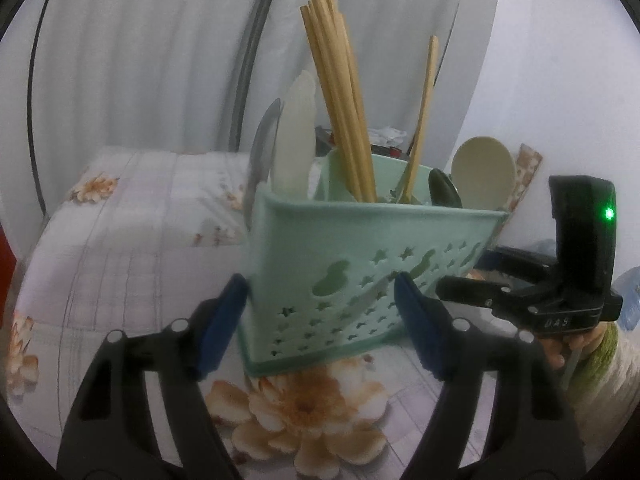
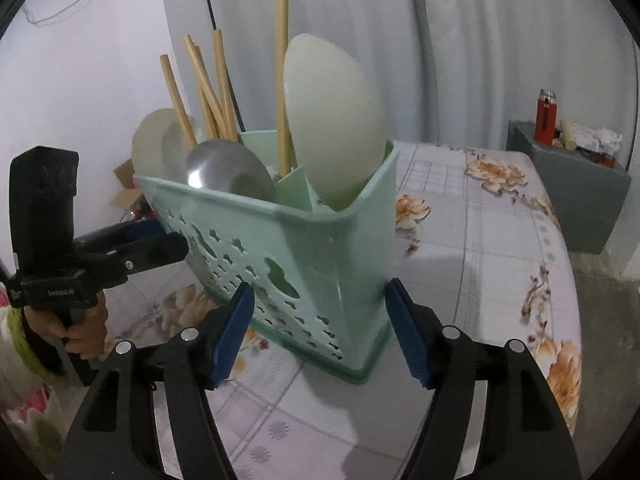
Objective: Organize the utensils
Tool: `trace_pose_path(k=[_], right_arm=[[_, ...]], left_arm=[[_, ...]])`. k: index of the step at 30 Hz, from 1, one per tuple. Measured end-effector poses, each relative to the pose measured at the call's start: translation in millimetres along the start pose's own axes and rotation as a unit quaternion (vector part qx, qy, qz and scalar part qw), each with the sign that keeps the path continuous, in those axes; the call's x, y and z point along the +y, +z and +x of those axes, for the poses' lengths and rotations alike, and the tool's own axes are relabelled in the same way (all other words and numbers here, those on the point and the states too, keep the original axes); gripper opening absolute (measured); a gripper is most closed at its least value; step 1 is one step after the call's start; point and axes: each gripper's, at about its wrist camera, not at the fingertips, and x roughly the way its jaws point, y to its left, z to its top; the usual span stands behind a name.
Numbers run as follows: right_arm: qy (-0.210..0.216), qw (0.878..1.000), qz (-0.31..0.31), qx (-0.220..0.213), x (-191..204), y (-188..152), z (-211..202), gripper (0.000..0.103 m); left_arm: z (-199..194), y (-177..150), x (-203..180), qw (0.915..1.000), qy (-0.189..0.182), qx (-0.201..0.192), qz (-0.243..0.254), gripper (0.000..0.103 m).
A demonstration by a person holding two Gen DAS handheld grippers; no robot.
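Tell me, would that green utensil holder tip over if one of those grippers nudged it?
Probably, if nudged high: the green utensil holder is tall on a narrow base, and its chopsticks and pale rice paddle stand well above the rim. Its thin perforated plastic looks light, so it may slide instead.

chopsticks point(image 1: 340, 100) and spoons point(image 2: 332, 120) in caddy point(image 1: 360, 248), on table point(image 1: 120, 220)

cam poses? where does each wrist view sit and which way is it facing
Left wrist: on the left gripper, low over the floral tablecloth, facing the green caddy; right gripper shows at right.
Right wrist: on the right gripper, facing the caddy's other end; left gripper at left.
Shared: caddy, chopsticks, tablecloth.
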Motion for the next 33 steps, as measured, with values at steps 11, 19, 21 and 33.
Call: trace_pose_path(k=[11, 19, 21, 33], right_arm=[[-0.022, 1.000, 0.013, 0.017, 48.1, -27.1, -26.3, 0.067], [-0.025, 0.998, 0.049, 0.019, 60.2, -42.0, -43.6, 0.067], [-0.026, 0.998, 0.053, 0.021, 61.6, -41.7, -45.5, 0.067], [-0.054, 0.996, 0.065, 0.006, 97.5, -67.2, -98.2, 0.067]], left_arm=[[-54.5, -32.5, -18.5, 0.9995, 0.028, 0.014, 0.002, 0.072], [-73.0, -48.9, -25.7, 0.9984, 0.041, 0.002, -0.038, 0.073], [-75.5, -50.2, -25.5, 0.9979, 0.043, 0.002, -0.049, 0.074], [-136.5, -78.2, -32.9, 0.9882, 0.113, -0.001, -0.103, 0.086]])
